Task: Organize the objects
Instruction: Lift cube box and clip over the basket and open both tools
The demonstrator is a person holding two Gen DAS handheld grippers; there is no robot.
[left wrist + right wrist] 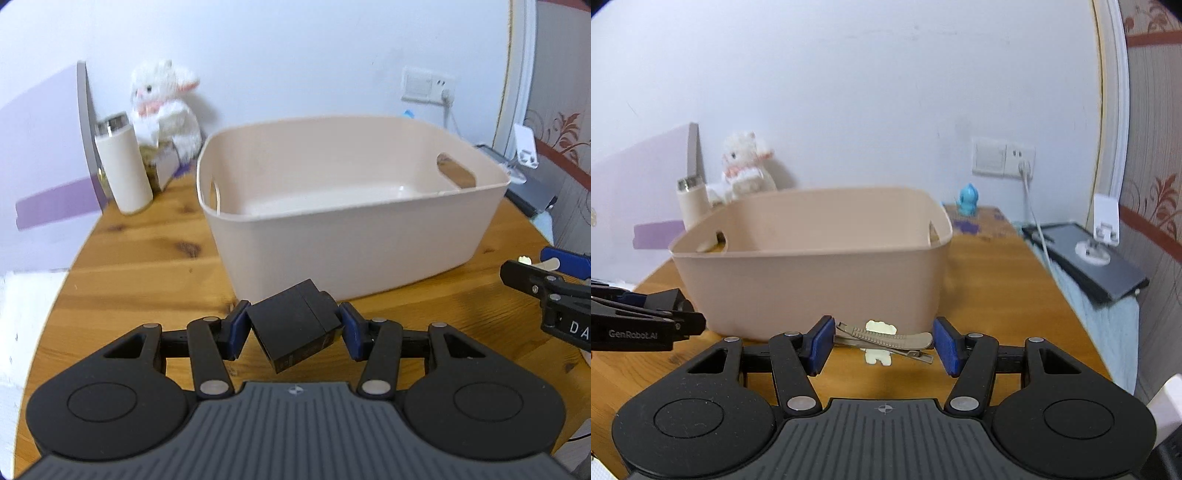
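Observation:
My left gripper point(293, 330) is shut on a small black box point(293, 325), held tilted just in front of the beige plastic bin point(351, 236) on the wooden table. My right gripper point(882, 341) is shut on a grey-beige hair clip point(882, 336) with a cream decoration, close to the bin's near wall point(812, 288). The bin looks empty inside. The right gripper shows at the right edge of the left wrist view point(546, 291); the left gripper shows at the left edge of the right wrist view point(646, 317).
A cream tumbler point(123, 166) and a white plush rabbit point(162, 107) stand behind the bin at left. A small blue figurine point(968, 199) stands at the back right. A wall socket with a cable point(1023, 166) and a dark tray point(1089, 258) are at right.

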